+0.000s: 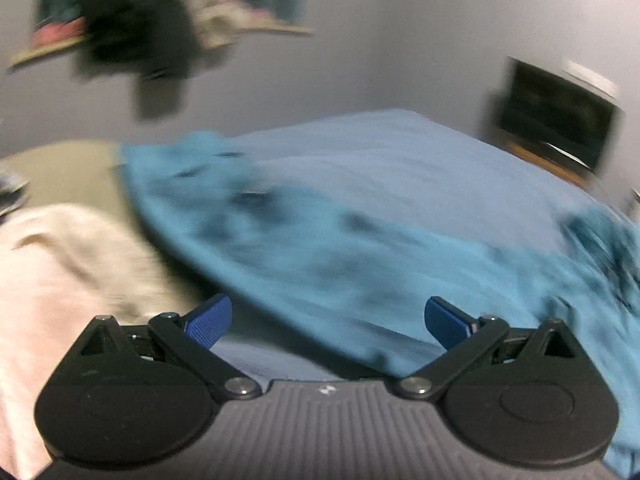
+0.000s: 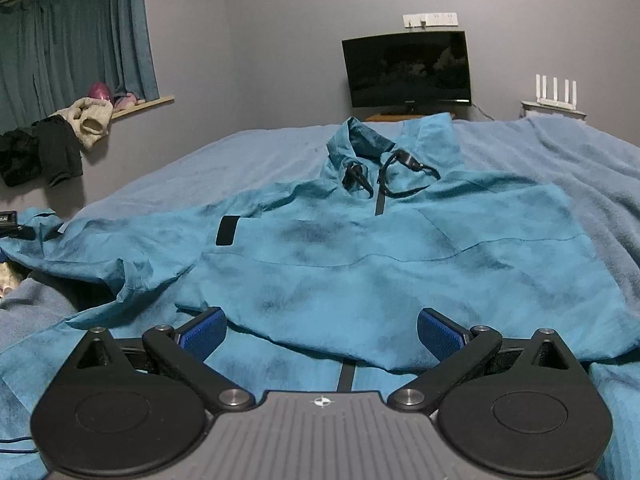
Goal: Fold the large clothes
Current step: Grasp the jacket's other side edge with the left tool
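A large teal jacket (image 2: 360,248) with dark blotches, a black zip and black drawcords lies spread on the bed, collar toward the far wall and one sleeve (image 2: 80,240) stretched out to the left. The jacket's lower part is doubled up over its body. My right gripper (image 2: 322,334) stands open just above the folded hem, nothing between its blue pads. In the blurred left wrist view, my left gripper (image 1: 328,320) is open and empty above the jacket (image 1: 360,248) near the bed's edge.
The bed carries a pale blue cover (image 2: 580,168). A pale pink cloth (image 1: 60,272) lies left of the jacket. At the far wall stand a dark monitor (image 2: 408,68) and a white router (image 2: 556,92). Clothes (image 2: 60,140) hang off a window ledge under blue curtains.
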`<state>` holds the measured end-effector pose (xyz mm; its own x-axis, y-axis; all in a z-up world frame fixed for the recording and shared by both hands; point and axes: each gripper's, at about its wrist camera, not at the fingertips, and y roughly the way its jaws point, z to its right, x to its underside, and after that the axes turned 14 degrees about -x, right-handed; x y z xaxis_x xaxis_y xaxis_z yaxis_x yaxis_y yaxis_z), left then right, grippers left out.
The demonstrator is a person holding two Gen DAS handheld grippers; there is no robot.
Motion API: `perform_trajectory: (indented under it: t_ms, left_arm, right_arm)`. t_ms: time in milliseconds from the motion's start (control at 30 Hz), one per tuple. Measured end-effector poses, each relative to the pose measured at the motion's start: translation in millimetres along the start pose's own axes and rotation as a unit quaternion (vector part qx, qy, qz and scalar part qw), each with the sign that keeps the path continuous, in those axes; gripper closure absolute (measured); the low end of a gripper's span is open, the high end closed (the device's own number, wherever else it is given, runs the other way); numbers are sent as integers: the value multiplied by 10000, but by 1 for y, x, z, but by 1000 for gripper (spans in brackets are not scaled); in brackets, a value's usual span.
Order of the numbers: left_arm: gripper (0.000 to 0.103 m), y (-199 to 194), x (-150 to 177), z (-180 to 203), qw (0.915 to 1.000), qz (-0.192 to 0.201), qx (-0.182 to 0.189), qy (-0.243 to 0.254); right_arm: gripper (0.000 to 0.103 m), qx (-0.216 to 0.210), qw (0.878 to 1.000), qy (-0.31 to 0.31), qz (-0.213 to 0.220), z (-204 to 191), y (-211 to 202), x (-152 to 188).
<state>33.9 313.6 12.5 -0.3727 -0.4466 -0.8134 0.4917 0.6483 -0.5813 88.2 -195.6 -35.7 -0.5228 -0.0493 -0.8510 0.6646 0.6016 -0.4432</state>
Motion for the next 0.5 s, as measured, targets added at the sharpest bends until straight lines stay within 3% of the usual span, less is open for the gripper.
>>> perform_trajectory:
  t_ms: [133,233,500]
  left_arm:
    - [0,35,-19,-39,9974,-149,-485,-513]
    - [0,63,-33,-48,9959,-271,-721,-474]
    - [2,103,-52,-56,9928,-240,-960,-683]
  right_arm:
    - [0,-48,9999,67,-86,1,6,2]
    - [0,-87,9998,30,-166,-1,11,4]
    - [0,-184,9991,-42,-370,-4,22,10]
